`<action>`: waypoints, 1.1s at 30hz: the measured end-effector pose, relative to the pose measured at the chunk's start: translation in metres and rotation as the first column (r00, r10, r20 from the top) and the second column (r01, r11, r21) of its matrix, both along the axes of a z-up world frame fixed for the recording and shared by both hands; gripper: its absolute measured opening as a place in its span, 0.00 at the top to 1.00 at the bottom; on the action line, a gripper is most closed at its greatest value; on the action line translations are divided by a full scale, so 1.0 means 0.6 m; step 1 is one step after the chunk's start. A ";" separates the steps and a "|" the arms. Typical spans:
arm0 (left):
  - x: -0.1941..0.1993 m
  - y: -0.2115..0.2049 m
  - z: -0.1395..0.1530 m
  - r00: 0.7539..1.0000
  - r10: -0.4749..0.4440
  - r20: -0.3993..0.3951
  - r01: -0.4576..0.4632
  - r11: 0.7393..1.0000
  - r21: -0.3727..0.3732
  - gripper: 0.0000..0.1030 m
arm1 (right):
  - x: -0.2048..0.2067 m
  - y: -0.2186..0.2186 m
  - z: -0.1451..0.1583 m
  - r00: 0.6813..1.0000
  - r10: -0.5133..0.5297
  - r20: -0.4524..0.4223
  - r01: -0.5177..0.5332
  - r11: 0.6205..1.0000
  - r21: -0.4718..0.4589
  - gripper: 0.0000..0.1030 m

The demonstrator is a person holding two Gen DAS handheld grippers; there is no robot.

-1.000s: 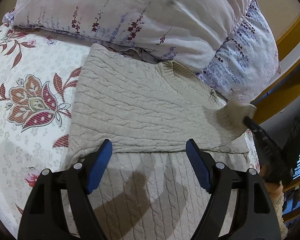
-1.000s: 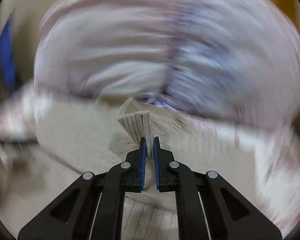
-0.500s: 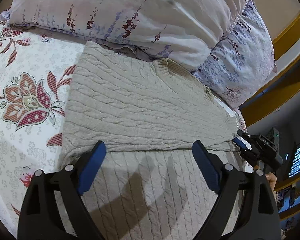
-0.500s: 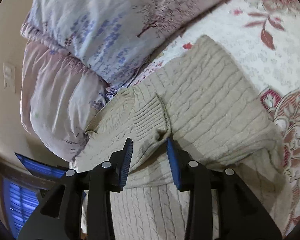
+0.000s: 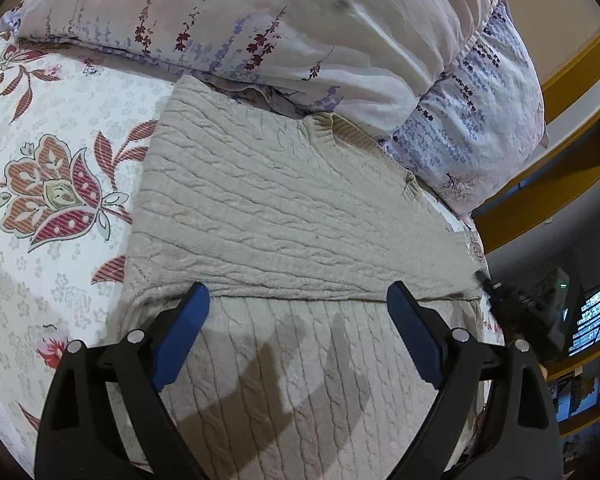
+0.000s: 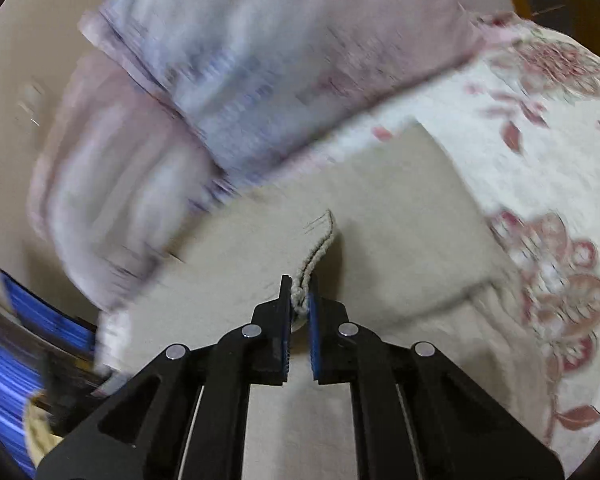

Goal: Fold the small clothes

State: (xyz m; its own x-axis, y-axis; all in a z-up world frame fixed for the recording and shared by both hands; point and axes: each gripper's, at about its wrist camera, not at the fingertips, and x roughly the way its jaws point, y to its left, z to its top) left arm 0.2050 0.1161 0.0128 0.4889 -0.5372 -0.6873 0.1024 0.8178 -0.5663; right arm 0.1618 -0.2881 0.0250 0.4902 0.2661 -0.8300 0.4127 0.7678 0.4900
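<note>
Two fisheye views, each from a camera riding on a hand-held gripper and looking forward along its two fingers. Both tilt steeply down onto a bed.

The left wrist view sits close above the near part of a beige knitted sweater (image 5: 284, 216), facing the pillows (image 5: 300, 32) at the head of the bed. The left gripper (image 5: 298, 300) frames the bottom edge.

The right wrist view looks from the sweater's (image 6: 400, 208) other side, very close to the knit and rolled at an angle. It is motion-blurred, so detail is uncertain. The right gripper (image 6: 300, 292) fills the lower middle.

Both views share the sweater, the pillows (image 6: 260, 60) beyond it and the floral bedspread (image 5: 60, 184) beside it.
</note>
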 end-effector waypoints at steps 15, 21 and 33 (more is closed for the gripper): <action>-0.035 0.012 0.008 1.000 -0.001 0.013 0.002 1.000 -0.027 0.13 | -0.005 -0.003 -0.026 0.998 0.009 -0.070 -0.010 1.000 -0.006 0.88; -0.108 0.055 0.025 0.998 0.037 0.058 -0.034 0.998 -0.055 0.13 | -0.049 -0.020 0.030 0.999 0.036 0.014 -0.036 0.999 0.013 0.57; -0.233 0.095 -0.007 0.999 0.053 0.012 -0.051 0.990 -0.133 0.24 | -0.223 -0.107 0.052 0.999 -0.014 -0.042 0.016 0.998 0.055 0.56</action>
